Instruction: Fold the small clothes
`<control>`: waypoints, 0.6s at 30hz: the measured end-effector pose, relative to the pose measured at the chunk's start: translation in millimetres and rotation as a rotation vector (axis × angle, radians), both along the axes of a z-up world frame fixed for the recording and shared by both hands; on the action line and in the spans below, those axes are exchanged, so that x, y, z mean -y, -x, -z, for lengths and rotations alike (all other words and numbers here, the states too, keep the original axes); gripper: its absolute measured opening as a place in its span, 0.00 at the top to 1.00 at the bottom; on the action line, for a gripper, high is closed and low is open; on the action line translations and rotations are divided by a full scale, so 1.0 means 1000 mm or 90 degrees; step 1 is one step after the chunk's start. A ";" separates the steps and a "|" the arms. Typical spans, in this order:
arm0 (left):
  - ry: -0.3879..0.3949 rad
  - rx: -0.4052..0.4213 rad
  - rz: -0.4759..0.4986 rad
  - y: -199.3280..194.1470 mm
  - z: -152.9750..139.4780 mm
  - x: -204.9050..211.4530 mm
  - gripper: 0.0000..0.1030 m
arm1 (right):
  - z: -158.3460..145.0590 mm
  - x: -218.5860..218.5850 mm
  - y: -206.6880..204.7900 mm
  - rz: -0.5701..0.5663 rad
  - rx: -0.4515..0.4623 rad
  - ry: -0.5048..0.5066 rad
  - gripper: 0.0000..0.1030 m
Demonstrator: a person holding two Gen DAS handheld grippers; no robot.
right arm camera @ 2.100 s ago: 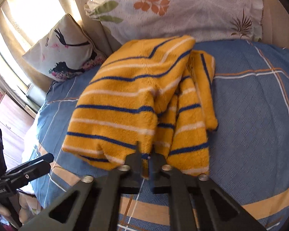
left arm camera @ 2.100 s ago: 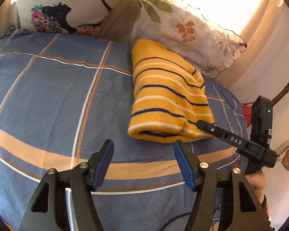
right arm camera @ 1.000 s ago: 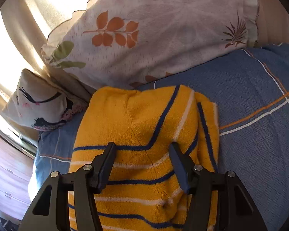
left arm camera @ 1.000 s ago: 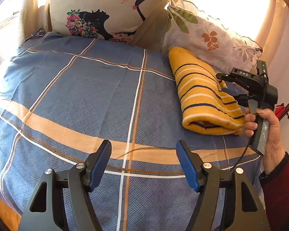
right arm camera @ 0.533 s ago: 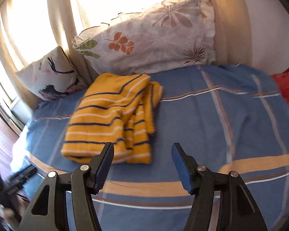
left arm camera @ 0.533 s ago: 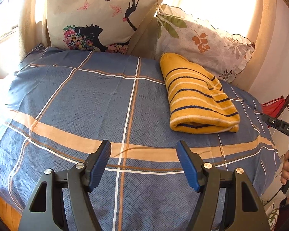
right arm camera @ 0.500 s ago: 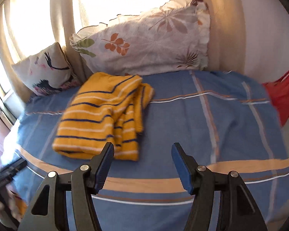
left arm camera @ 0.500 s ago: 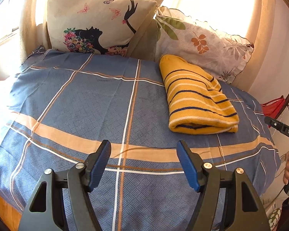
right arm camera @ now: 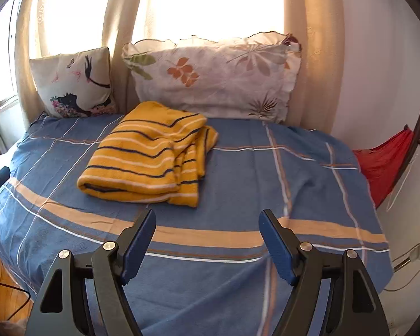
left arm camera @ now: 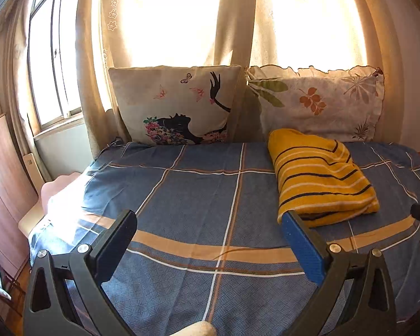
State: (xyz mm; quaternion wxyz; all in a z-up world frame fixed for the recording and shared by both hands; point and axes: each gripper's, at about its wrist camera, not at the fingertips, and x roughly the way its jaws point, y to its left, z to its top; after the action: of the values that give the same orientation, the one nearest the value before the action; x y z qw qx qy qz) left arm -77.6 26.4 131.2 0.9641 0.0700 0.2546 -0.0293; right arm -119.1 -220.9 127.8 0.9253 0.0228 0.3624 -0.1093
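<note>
A yellow knit garment with navy and white stripes (left arm camera: pixel 319 176) lies folded on the blue plaid bed cover (left arm camera: pixel 193 196), near the pillows on the right; it also shows in the right wrist view (right arm camera: pixel 151 154). My left gripper (left arm camera: pixel 207 240) is open and empty, held back over the bed's near edge, left of the garment. My right gripper (right arm camera: pixel 207 240) is open and empty, held back over the near edge, in front of and right of the garment. Neither touches the cloth.
A pillow with a black silhouette print (left arm camera: pixel 176 106) and a floral pillow (left arm camera: pixel 316 103) lean against curtains at the back. A red cloth (right arm camera: pixel 386 165) hangs past the bed's right edge. A wooden cabinet (left arm camera: pixel 0 190) stands at the left.
My right gripper let go of the garment, opened and drew back from it. Both grippers have pulled away toward the bed's near edge. The garment stays folded.
</note>
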 end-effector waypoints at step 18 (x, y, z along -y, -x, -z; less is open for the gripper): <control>0.041 -0.163 0.067 -0.015 0.040 0.008 0.01 | 0.054 -0.035 -0.018 -0.007 -0.065 -0.085 0.22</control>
State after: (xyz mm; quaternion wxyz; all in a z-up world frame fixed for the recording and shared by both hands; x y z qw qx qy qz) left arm -62.1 18.9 91.0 0.9226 0.0476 0.3704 -0.0966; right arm -101.0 -186.2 73.6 0.9027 0.0767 0.4157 -0.0805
